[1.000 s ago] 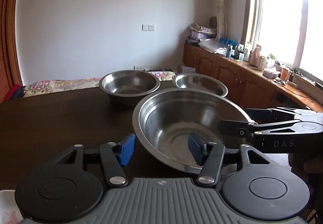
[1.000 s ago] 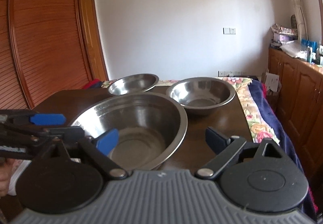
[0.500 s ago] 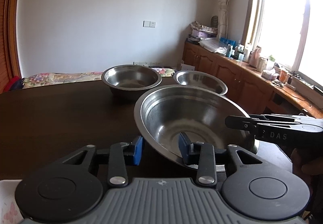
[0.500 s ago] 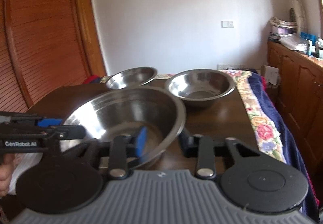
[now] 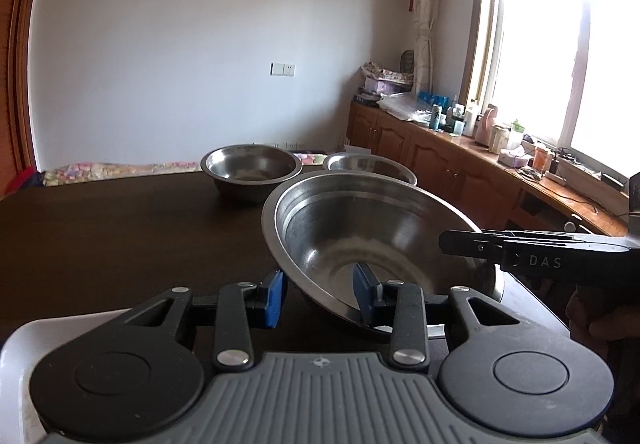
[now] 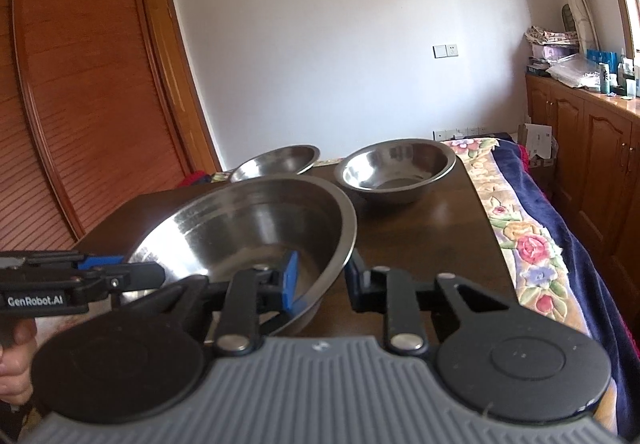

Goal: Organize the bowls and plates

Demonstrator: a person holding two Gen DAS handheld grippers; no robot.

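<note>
A large steel bowl [image 5: 372, 228] is held above the dark table, tilted, between both grippers. My left gripper [image 5: 318, 294] is shut on its near rim, one blue pad inside and one outside. My right gripper [image 6: 320, 278] is shut on the bowl's [image 6: 256, 228] opposite rim. The right gripper also shows at the right of the left wrist view [image 5: 520, 248], and the left gripper at the left of the right wrist view [image 6: 88, 276]. Two smaller steel bowls [image 5: 251, 167] [image 5: 370, 167] stand at the table's far end; they also show in the right wrist view [image 6: 396, 167] [image 6: 276, 161].
A white object [image 5: 16, 368] lies at the near left table edge. The dark wooden table [image 5: 120, 228] stretches to the left. A bed with a flowered cover [image 6: 532, 236] runs along the table's right side. Wooden cabinets [image 5: 440, 159] stand under the window.
Both grippers closed on the large bowl's rim from wide open. The bowl has risen and tilted off the table.
</note>
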